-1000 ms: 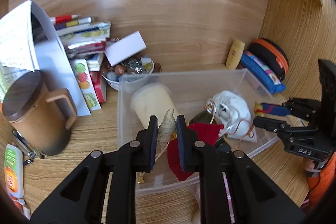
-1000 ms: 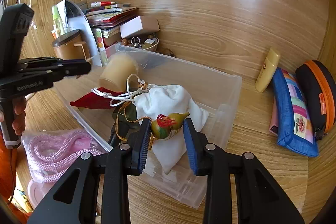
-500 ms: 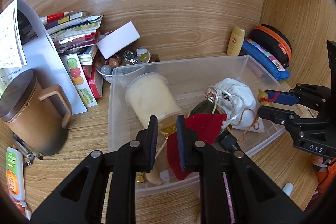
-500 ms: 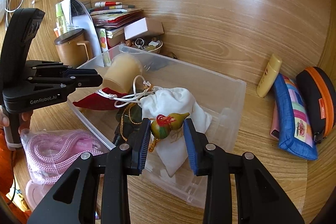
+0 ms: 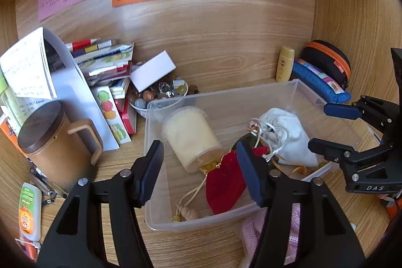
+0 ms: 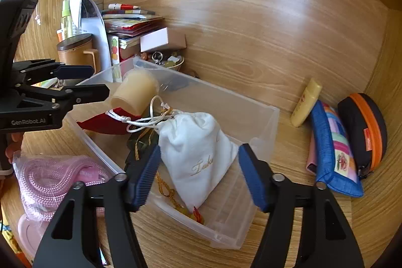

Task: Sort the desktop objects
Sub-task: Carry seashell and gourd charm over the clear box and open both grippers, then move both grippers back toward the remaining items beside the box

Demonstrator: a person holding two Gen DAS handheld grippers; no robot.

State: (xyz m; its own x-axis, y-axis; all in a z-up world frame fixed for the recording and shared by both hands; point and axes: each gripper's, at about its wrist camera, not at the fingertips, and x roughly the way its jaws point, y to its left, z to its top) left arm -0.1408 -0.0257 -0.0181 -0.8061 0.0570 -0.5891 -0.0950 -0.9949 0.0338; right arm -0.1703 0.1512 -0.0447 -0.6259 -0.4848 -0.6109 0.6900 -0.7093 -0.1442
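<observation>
A clear plastic bin (image 5: 226, 97) (image 6: 266, 117) sits on the wooden desk. It holds a cream tub (image 5: 191, 137) (image 6: 135, 92) on its side, a red pouch (image 5: 226, 182) (image 6: 105, 121), a white drawstring bag (image 5: 286, 135) (image 6: 196, 152), a shell charm (image 5: 187, 214) on a cord and a small gourd charm (image 6: 194, 215). My left gripper (image 5: 201, 172) (image 6: 83, 81) is open and empty above the bin's near left part. My right gripper (image 6: 199, 176) (image 5: 324, 126) is open and empty over the white bag.
A brown lidded mug (image 5: 52, 140), stacked books and papers (image 5: 105, 64), a bowl of trinkets (image 5: 160, 94) and a white box (image 5: 153, 70) stand left. A yellow tube (image 6: 305, 102), blue pouch (image 6: 334, 150) and black-orange case (image 6: 364, 127) lie right. Bagged pink rope (image 6: 50, 180) lies front left.
Both grippers opened. The left let the shell charm drop into the bin's near corner; the right let the gourd charm drop by the white bag. Both pulled back and up.
</observation>
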